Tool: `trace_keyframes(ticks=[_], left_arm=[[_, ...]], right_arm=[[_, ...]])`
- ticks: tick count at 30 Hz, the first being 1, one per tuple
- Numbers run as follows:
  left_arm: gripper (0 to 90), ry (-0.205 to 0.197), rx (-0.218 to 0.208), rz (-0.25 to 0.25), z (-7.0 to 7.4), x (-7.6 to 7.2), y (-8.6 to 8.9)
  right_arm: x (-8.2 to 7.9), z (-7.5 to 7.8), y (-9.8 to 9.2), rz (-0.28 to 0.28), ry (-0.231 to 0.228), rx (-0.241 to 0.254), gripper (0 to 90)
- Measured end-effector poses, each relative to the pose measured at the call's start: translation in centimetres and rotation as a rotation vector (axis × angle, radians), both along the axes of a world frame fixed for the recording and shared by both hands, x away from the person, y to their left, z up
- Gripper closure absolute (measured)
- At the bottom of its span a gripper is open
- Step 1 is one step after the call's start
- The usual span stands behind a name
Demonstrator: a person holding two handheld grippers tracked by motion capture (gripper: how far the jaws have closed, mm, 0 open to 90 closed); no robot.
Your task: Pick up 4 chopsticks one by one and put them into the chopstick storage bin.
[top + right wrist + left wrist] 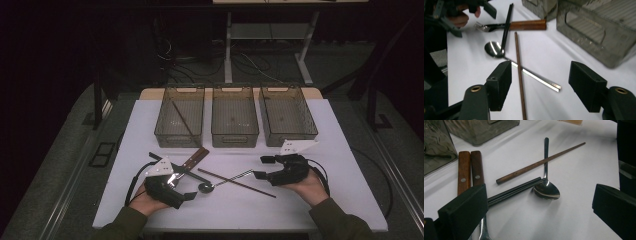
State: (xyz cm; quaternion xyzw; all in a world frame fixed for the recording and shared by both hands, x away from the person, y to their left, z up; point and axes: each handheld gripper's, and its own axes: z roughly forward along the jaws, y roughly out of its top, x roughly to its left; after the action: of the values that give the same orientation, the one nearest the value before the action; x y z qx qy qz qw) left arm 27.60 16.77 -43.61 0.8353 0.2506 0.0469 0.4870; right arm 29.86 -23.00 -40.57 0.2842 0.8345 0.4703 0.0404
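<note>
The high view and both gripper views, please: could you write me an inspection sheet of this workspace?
Surface: white table, flat.
Job's things: spoon lying under a brown chopstick; dark chopsticks against the spoon's bowl; two wooden-handled utensils side by side.
Clutter: three clear bins along the far edge, a stick in the left one.
Grippers: left gripper open, by the utensils; right gripper open, jaws either side of the spoon's handle end, not touching.
Cables: one trailing from each gripper; more on the floor.
Surroundings: dark room, desk legs behind.
</note>
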Motion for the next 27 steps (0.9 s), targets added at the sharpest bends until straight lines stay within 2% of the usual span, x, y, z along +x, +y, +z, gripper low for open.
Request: trace_keyframes(ticks=[7,19,27], left_arm=[[0.0,0.001,0.002,-0.003,0.0,0.0,-0.1],[0.0,0.0,0.0,-0.007,0.0,0.0,-0.1],[0.0,0.0,0.003,-0.007,0.0,0.0,-0.2]], right_arm=[[-0.7,-1.1,-0.5,0.015,0.026,-0.035,46.0],[-0.9,-2.4,1.2,0.074,0.044,-0.139,66.7],[-0.7,-3.2,2.1,0.112,0.068,-0.174,75.4]])
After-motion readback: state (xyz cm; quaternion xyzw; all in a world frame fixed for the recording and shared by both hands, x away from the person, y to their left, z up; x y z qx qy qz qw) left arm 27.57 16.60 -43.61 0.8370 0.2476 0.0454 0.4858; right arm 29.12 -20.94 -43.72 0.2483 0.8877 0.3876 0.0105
